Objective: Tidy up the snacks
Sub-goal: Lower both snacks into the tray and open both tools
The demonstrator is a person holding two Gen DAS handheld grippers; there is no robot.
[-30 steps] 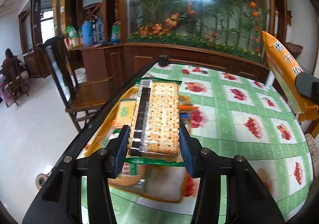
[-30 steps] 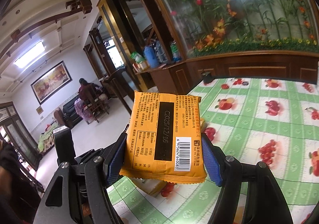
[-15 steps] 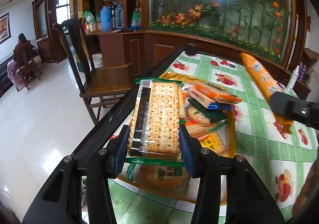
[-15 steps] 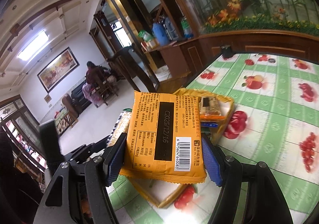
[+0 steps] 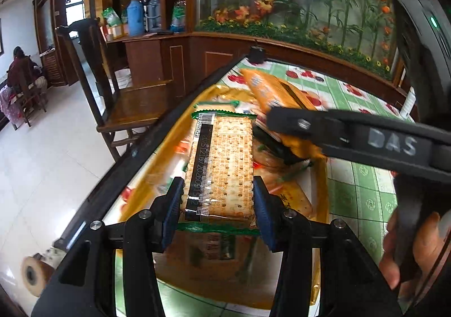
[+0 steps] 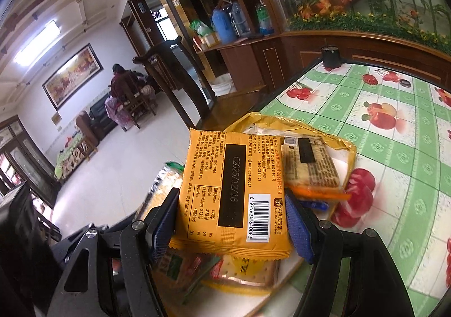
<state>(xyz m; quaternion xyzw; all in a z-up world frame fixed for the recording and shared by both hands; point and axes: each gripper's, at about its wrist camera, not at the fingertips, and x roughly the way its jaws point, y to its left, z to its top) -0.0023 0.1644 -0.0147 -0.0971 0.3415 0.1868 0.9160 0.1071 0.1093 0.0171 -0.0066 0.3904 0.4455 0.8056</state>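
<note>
My left gripper (image 5: 217, 204) is shut on a green-edged cracker pack (image 5: 222, 164), held just above a gold tray (image 5: 321, 204) of several snack packs. My right gripper (image 6: 231, 221) is shut on an orange snack pack (image 6: 234, 187), also over the gold tray (image 6: 346, 148). In the left wrist view the right gripper's arm crosses from the right, and the orange pack (image 5: 270, 88) hangs over the tray's far part. A tan cracker pack (image 6: 310, 164) lies in the tray beside it.
The tray sits at the left edge of a table with a green fruit-print cloth (image 6: 394, 125). A wooden chair (image 5: 112, 86) stands beside that edge. A small black cap-like object (image 6: 331, 56) stands at the table's far corner. A flower display lines the far side.
Both grippers have moved down and in over the gold tray with their packs still held. The right gripper now crosses close in front of the left wrist camera.
</note>
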